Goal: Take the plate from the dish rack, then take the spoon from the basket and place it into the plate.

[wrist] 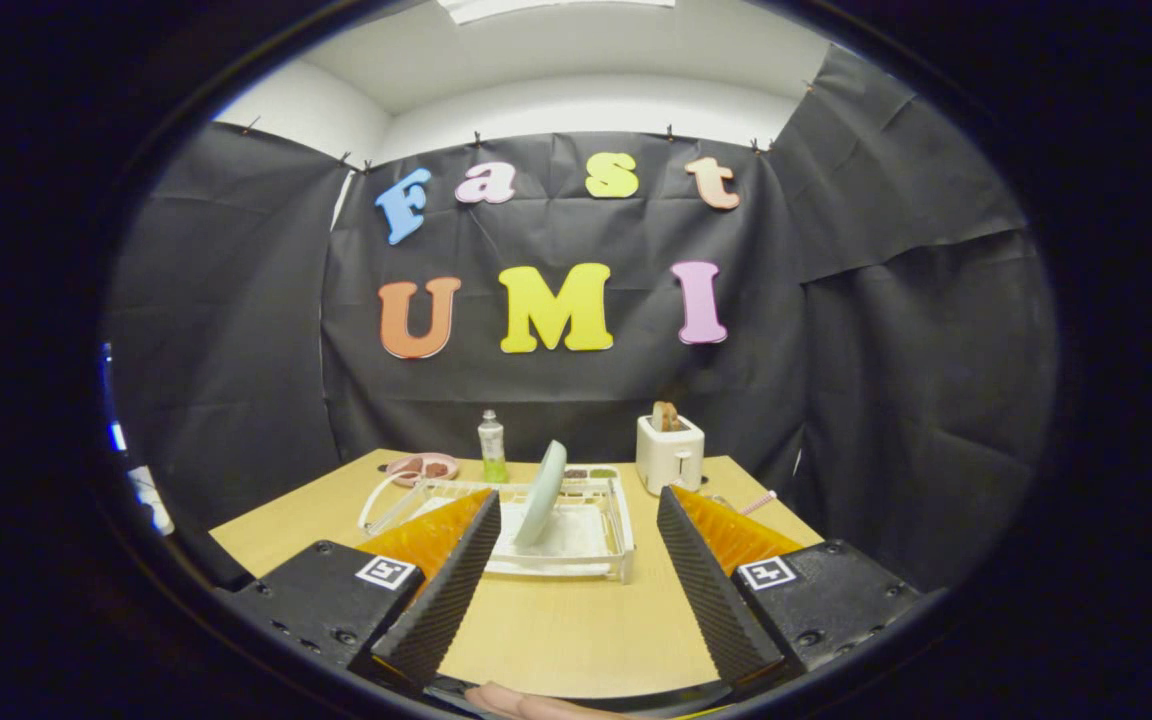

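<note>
- While your gripper [576, 520] hangs over the wooden table [576, 620], its fingers are spread wide, grasping nothing.
- Left of centre, a small pink dish [422, 466] holds dark bits; a bottle [492, 447] stands beside it.
- At centre, the dish rack [596, 540] holds the plate [542, 494] on edge, long axis upright, tilted right.
- Right of centre, a toaster [669, 452] holds toast.

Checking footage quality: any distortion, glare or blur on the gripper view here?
Gripper view: strong fisheye bending toward the rim; even overhead light, no glare; plate in the dish rack sharp; small items near the toaster too tiny to resolve; gripper open, close and crisp.
</note>
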